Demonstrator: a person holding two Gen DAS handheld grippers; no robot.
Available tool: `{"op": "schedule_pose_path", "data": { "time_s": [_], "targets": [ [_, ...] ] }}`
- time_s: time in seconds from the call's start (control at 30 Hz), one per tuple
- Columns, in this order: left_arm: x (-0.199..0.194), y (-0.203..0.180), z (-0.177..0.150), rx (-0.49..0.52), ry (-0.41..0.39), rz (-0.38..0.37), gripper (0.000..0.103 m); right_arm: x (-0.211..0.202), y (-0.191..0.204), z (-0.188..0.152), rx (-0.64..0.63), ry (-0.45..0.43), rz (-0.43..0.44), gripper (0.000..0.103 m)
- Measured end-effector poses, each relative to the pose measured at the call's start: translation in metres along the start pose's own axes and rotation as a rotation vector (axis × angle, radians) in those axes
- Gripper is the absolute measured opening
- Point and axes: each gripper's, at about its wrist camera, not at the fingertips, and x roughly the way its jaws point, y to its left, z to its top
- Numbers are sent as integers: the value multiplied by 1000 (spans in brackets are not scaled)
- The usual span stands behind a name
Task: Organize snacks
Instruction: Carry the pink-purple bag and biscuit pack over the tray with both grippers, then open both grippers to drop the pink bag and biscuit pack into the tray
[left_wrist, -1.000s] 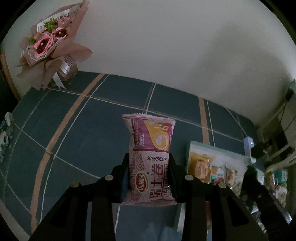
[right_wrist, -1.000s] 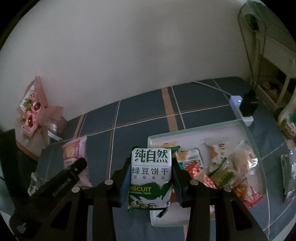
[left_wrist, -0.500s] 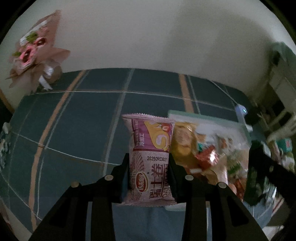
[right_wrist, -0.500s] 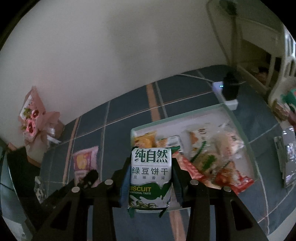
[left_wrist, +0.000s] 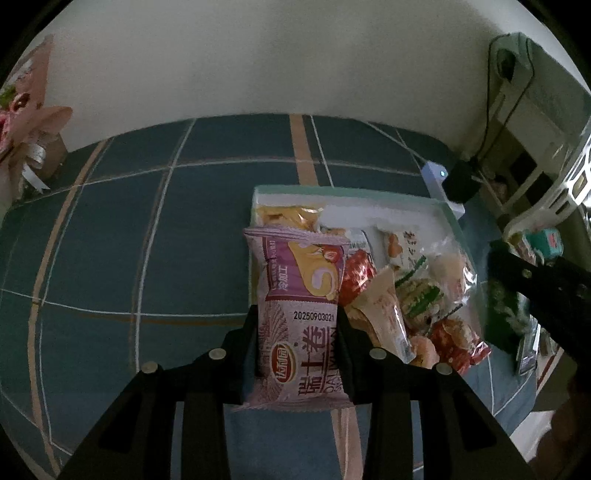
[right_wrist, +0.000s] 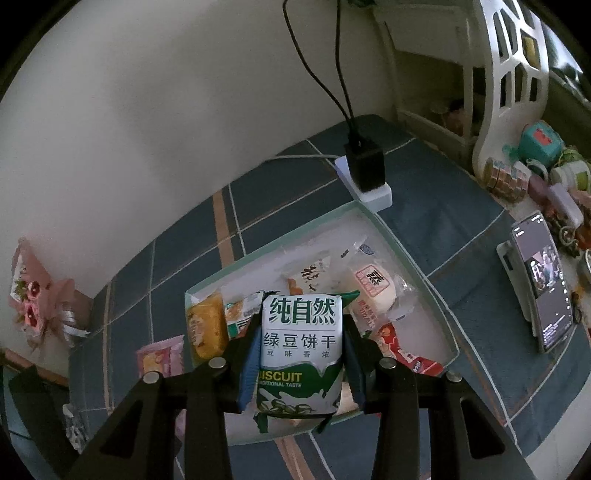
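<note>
My left gripper (left_wrist: 297, 328) is shut on a pink and purple snack pack (left_wrist: 301, 295), held upright above the near left corner of a pale green tray (left_wrist: 332, 192). That tray holds several wrapped snacks. In the right wrist view my right gripper (right_wrist: 300, 332) is shut on a green and white biscuit pack (right_wrist: 300, 343), hanging over the tray (right_wrist: 417, 273) near its front edge. The same pink pack (right_wrist: 160, 356) shows at the tray's left in that view. The right gripper's dark body (left_wrist: 546, 284) with its green pack appears at the right edge of the left wrist view.
A blue checked cloth (left_wrist: 110, 240) covers the table. A pink flower bouquet (right_wrist: 37, 310) stands at the far left by the wall. A white power strip with a black plug (right_wrist: 365, 173) lies behind the tray. A phone (right_wrist: 539, 284) and small items lie at the right.
Both grippers have moved right and rolled, each still shut on its pack. The tray now lies under and right in front of them; the bouquet has slid to the left edge.
</note>
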Motion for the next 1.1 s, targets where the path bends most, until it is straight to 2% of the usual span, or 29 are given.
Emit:
{"op": "schedule_pose_path", "data": {
  "time_s": [0.2,0.63,0.7,0.77,0.83,1.0,1.1],
  "targets": [
    [19,-3,-3,5,44,11,38,39,2,-8,-11,95,-10,43],
    [29,-2,-4,-4,82,18,39,46,10,-13,-49,105,-39,42],
    [34,0,-2,-22,94,10,42,47,9,-13,-45,110,-44,42],
    [35,1,-2,-32,97,9,53,48,8,-12,-42,117,-47,42],
    [34,2,-2,-35,91,11,57,49,7,-12,-42,121,-49,43],
    [28,10,-1,-63,90,16,59,48,7,-12,-40,127,-54,44],
    [24,25,2,-112,84,55,65,47,8,-12,-41,129,-64,54]
  ]
}}
